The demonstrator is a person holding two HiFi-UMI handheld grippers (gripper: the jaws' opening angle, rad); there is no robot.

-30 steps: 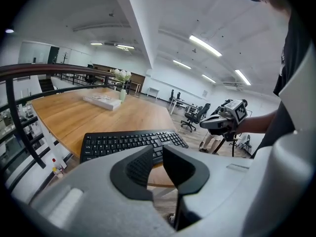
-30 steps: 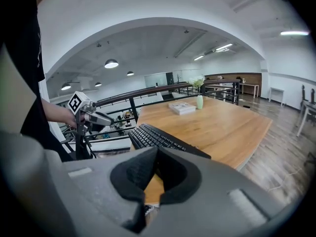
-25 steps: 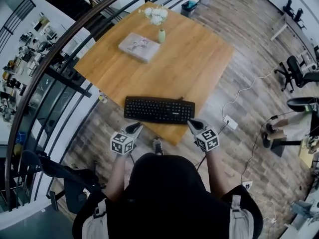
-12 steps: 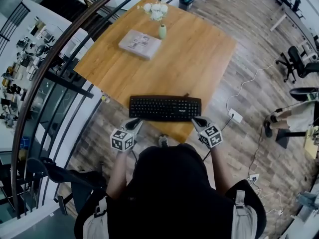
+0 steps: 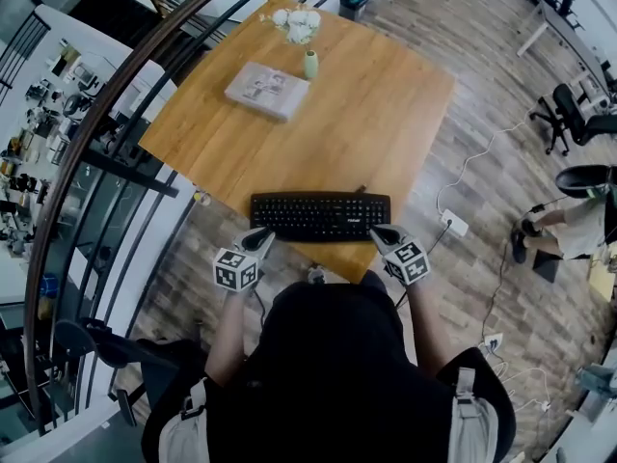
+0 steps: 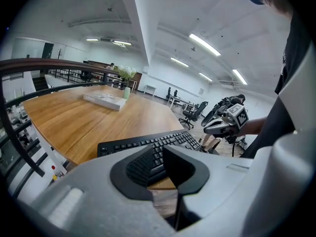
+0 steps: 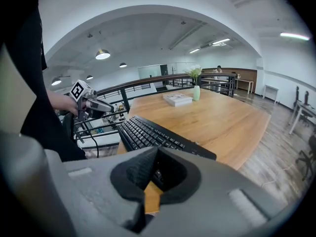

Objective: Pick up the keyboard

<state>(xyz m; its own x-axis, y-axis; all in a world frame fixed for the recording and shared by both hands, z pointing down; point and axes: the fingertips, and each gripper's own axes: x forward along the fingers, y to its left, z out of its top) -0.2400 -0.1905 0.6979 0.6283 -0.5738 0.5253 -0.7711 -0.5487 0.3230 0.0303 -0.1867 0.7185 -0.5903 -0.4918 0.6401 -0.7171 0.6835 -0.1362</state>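
Note:
A black keyboard (image 5: 320,216) lies flat along the near edge of the wooden table (image 5: 376,114). My left gripper (image 5: 261,236) sits just off the keyboard's near left corner, jaws shut with nothing between them. At the near right corner my right gripper (image 5: 377,231) is likewise shut and empty. In the left gripper view the keyboard (image 6: 148,143) runs right behind my left gripper (image 6: 160,166), and my right gripper (image 6: 223,125) shows beyond it. In the right gripper view the keyboard (image 7: 148,131) stretches away from my right gripper (image 7: 156,176) toward my left gripper (image 7: 94,103).
A grey book (image 5: 268,89) and a small green vase (image 5: 310,65) with white flowers (image 5: 295,23) stand at the table's far side. A dark curved railing (image 5: 116,114) runs along the left. A white power strip (image 5: 453,224) and office chairs (image 5: 574,114) are on the floor at the right.
Both grippers have come forward and a little lower, from short of the keyboard to its near corners. The jaws stayed shut and the keyboard has not moved on the table.

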